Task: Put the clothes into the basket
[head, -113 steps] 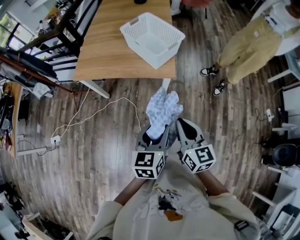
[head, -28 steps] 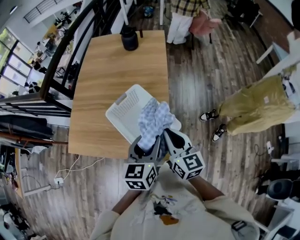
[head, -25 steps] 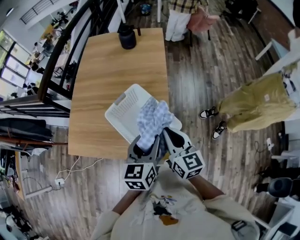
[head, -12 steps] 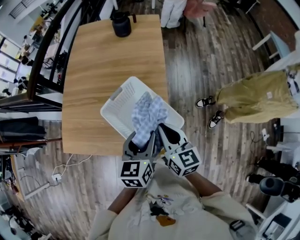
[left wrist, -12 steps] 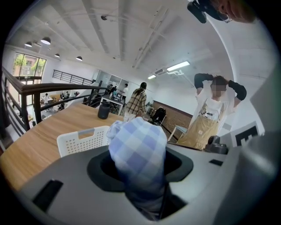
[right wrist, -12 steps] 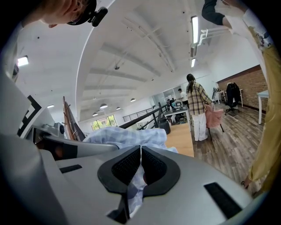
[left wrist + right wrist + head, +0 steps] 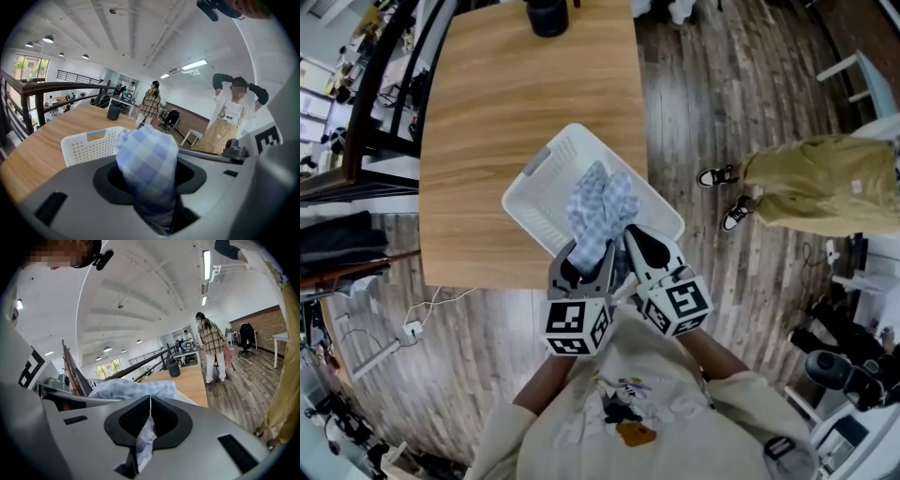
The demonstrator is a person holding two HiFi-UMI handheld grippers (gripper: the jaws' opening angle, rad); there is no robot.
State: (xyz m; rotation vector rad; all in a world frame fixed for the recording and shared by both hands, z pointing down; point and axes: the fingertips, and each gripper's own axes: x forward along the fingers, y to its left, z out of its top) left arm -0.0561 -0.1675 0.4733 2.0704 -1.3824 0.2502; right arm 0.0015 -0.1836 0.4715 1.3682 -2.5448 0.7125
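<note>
A wooden table [image 7: 506, 112] is bearing a white basket [image 7: 539, 202] at its near right corner, and a blue checked cloth [image 7: 598, 211] is hanging over that basket, the left gripper [image 7: 587, 261] clamping a thick bunch in fairly wide jaws, the right gripper [image 7: 634, 249] pinching a thin fold in almost closed jaws.

Basket [image 7: 536, 163] mouth open; cloth [image 7: 600, 202] seemingly covers middle.

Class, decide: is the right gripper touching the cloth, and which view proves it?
Touching. The right gripper view shows the right gripper with fingers shut on a fold of the cloth.
</note>
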